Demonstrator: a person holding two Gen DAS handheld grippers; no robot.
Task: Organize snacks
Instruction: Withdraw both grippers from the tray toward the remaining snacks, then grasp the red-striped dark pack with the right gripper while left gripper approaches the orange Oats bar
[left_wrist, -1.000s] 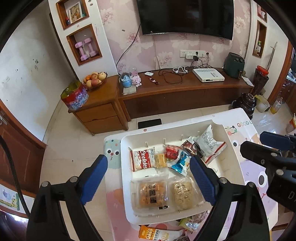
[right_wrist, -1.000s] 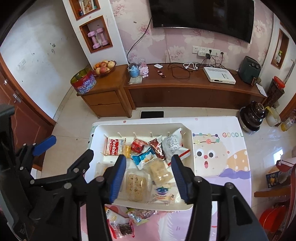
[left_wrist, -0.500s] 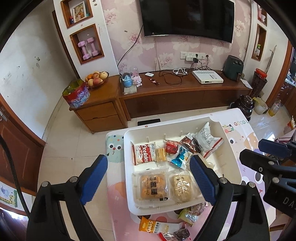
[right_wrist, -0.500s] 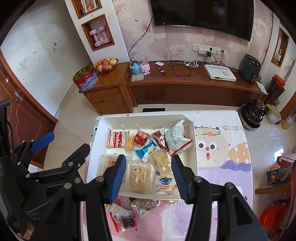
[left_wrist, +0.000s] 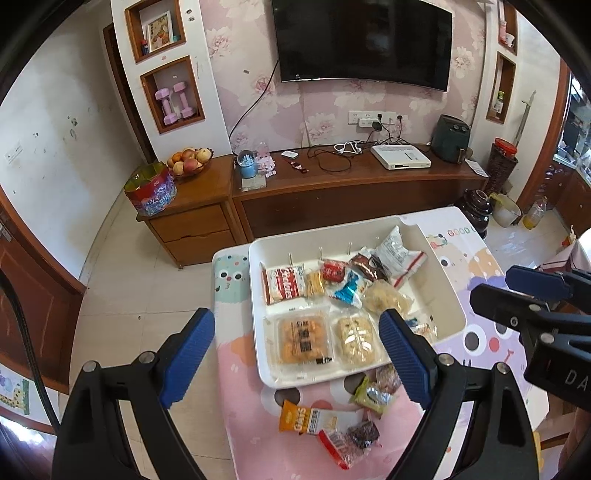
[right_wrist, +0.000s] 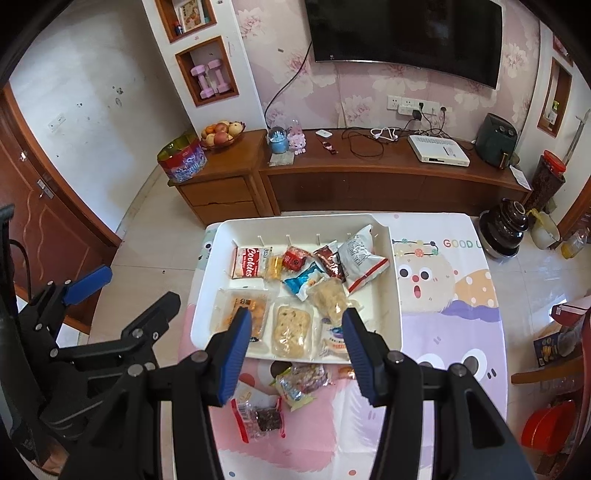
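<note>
A white tray (left_wrist: 255, 295) (right_wrist: 395, 295) on the cartoon-print table holds several wrapped snacks: a red Cookies pack (left_wrist: 282, 284) (right_wrist: 250, 261), a blue packet (left_wrist: 347, 291), a white bag (left_wrist: 397, 254) (right_wrist: 360, 258) and two clear-wrapped cakes (left_wrist: 301, 334) (right_wrist: 291, 326). Loose snacks lie in front of the tray: an orange oats bar (left_wrist: 306, 421), a green packet (left_wrist: 371, 395) and a red-edged dark packet (right_wrist: 260, 417). My left gripper (left_wrist: 297, 354) hangs wide open above the tray's near left corner, holding nothing. My right gripper (right_wrist: 295, 350) stands open over the tray's near edge, also with nothing in it.
The table's near part (right_wrist: 443, 387) carries only the loose snacks. Beyond it stand a wooden TV bench (left_wrist: 351, 184) and a side cabinet (left_wrist: 184, 206) with a fruit bowl and a tin. Red stools (right_wrist: 550, 432) sit at the right.
Both grippers have drawn back from the tray toward the table's near edge, so the loose snacks in front of the tray have come into view. Neither gripper's opening has changed.
</note>
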